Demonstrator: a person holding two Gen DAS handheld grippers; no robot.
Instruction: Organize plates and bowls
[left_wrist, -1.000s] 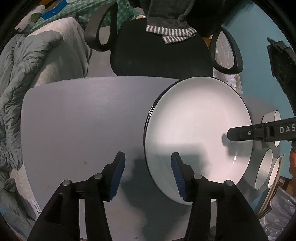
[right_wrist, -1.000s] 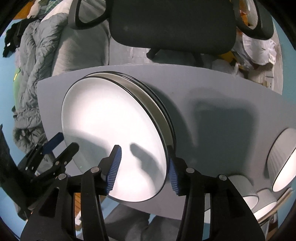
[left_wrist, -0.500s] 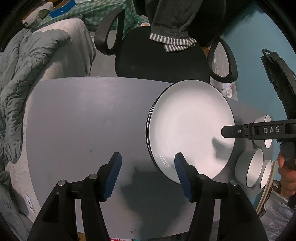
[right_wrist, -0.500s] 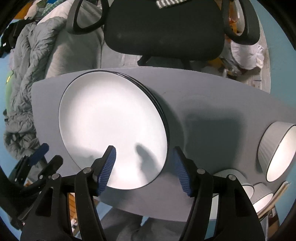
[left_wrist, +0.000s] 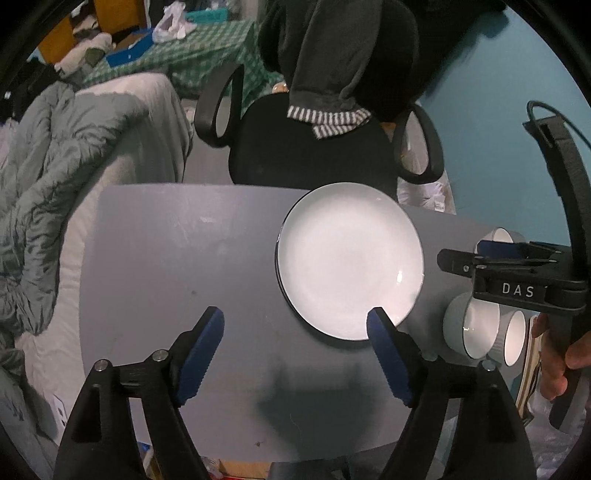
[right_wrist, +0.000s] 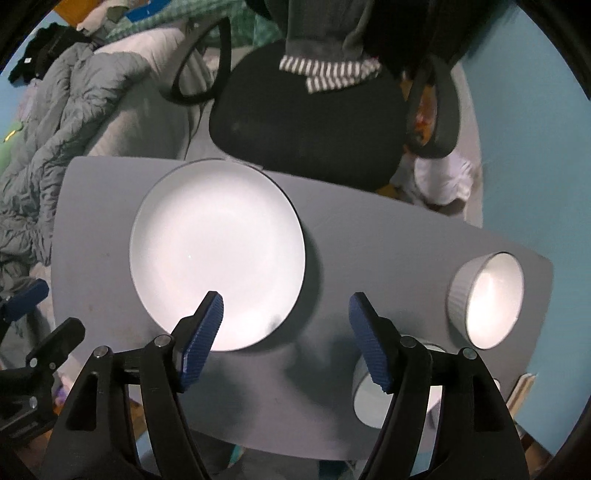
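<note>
the stack of plates (left_wrist: 349, 258) lies flat toward the far edge of the grey table (left_wrist: 177, 258), smooth white with thin dark rims; how many lie under the top one is hard to tell. ribbed white bowls (right_wrist: 485, 299) sit at the right edge, one half hidden behind a finger. the left gripper (left_wrist: 295, 354) and right gripper (right_wrist: 286, 338) hover above, both opening and empty.
</note>
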